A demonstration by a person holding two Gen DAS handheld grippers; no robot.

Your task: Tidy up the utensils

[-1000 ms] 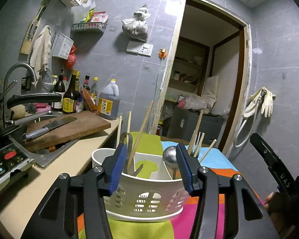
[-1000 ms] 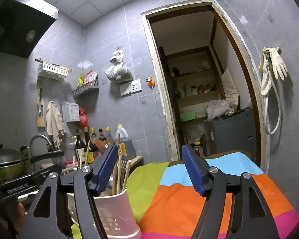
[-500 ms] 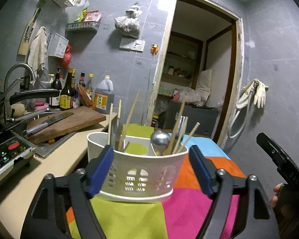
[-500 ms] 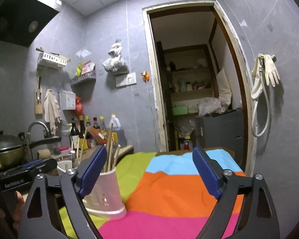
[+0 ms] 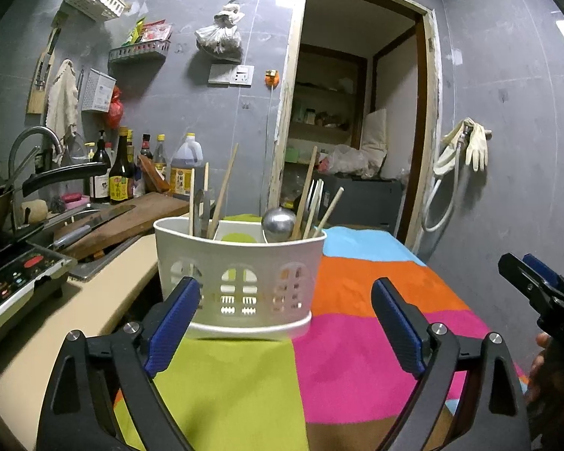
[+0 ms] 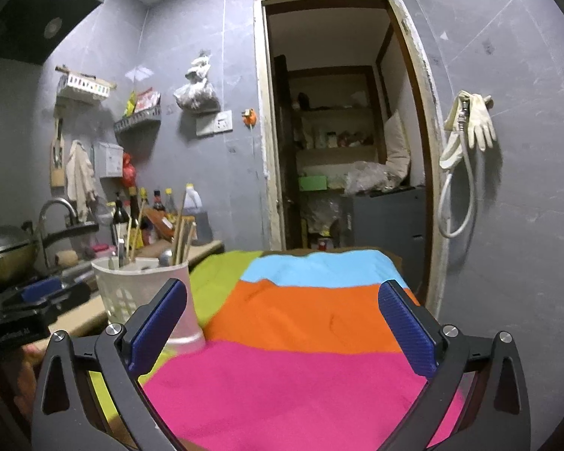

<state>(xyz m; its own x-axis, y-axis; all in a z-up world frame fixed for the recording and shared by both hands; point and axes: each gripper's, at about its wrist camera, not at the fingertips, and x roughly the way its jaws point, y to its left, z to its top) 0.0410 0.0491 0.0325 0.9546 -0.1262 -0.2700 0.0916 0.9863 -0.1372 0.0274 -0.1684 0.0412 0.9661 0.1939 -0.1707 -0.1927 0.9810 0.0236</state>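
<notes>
A white plastic utensil caddy (image 5: 240, 282) stands on a table with a striped cloth (image 5: 357, 338). It holds several wooden chopsticks (image 5: 222, 191), a metal ladle (image 5: 278, 220) and other metal utensils. My left gripper (image 5: 282, 323) is open and empty, just in front of the caddy, apart from it. My right gripper (image 6: 282, 327) is open and empty over the pink and orange stripes. In the right wrist view the caddy (image 6: 146, 300) is at the left, behind my left fingertip. The right gripper's tip (image 5: 534, 282) shows at the right edge of the left wrist view.
A counter (image 5: 94, 300) runs along the left with a cutting board and knife (image 5: 94, 225), a sink and tap (image 5: 34, 143), an induction cooker (image 5: 15, 274) and bottles (image 5: 124, 173). An open doorway (image 6: 342, 150) lies behind the table. Gloves and a hose (image 6: 466, 135) hang on the right wall.
Both grippers have pulled back and lowered, and their jaws have opened wider. The left gripper, which was up close around the caddy, is now in front of it.
</notes>
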